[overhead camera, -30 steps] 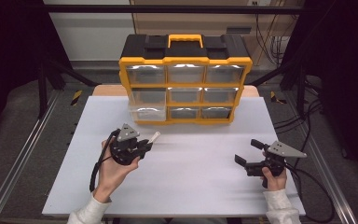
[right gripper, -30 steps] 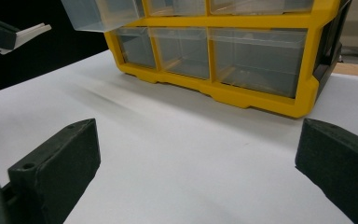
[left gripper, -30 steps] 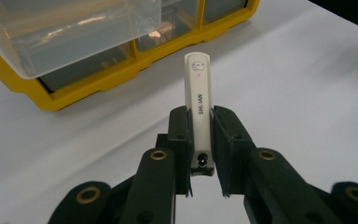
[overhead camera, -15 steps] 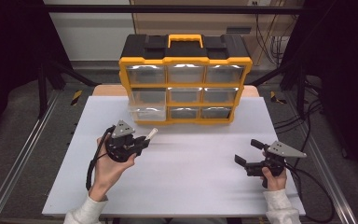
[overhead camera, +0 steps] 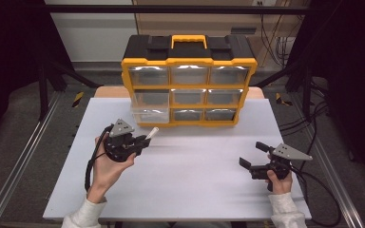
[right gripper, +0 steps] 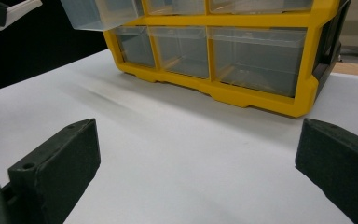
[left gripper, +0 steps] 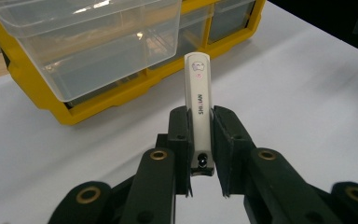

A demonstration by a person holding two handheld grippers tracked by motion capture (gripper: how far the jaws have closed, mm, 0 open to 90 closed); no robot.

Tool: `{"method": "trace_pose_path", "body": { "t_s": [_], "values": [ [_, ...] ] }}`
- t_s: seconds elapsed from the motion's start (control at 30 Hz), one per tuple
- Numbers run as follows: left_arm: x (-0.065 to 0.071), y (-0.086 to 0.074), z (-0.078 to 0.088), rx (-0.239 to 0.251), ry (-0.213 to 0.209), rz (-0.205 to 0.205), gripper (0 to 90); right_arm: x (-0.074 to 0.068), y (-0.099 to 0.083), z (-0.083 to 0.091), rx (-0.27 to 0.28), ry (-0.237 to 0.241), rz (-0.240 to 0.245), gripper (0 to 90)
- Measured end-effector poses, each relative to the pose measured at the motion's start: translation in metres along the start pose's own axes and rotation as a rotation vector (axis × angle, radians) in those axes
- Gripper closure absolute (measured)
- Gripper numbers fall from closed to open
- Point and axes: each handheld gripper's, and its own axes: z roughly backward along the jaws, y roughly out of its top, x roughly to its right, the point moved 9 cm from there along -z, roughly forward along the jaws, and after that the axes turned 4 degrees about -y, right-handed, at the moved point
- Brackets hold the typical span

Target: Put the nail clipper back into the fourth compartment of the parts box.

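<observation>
**Left gripper clamps a white clipper near the open drawer**

Nearest the person, the right gripper (overhead camera: 253, 164) rests low over the white surface (overhead camera: 195, 190), its jaws spread wide with nothing between them. Farther in, the left gripper (left gripper: 200, 140) is closed on a slim white nail clipper with dark lettering (left gripper: 199, 100), which sticks out past the pads towards the cabinet. Just beyond its tip, a clear plastic drawer (left gripper: 98, 42) stands pulled out of the yellow-and-black drawer cabinet (overhead camera: 188, 61) at the back of the surface.
</observation>
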Motion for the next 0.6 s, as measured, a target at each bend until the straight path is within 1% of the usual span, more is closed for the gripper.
{"method": "trace_pose_path", "body": {
  "t_s": [0.03,0.13,0.3,0.37,0.6],
  "values": [
    [-0.001,0.001,0.001,0.0,0.004,-0.003,77.0,0.0,0.0,0.0,0.0,0.0,0.0,0.3],
    [0.0,0.003,0.001,0.004,-0.004,-0.002,77.0,0.0,0.0,0.0,0.0,0.0,0.0,0.3],
    [-0.002,0.008,0.003,0.013,0.001,-0.004,77.0,0.0,0.0,0.0,0.0,-0.001,0.0,0.3],
    [-0.002,0.009,0.003,0.016,-0.004,-0.004,77.0,0.0,0.0,0.0,0.0,0.0,0.0,0.3],
    [-0.001,0.016,0.004,0.016,-0.005,-0.012,77.0,0.0,0.0,0.0,0.0,-0.002,-0.001,0.3]
  ]
}}
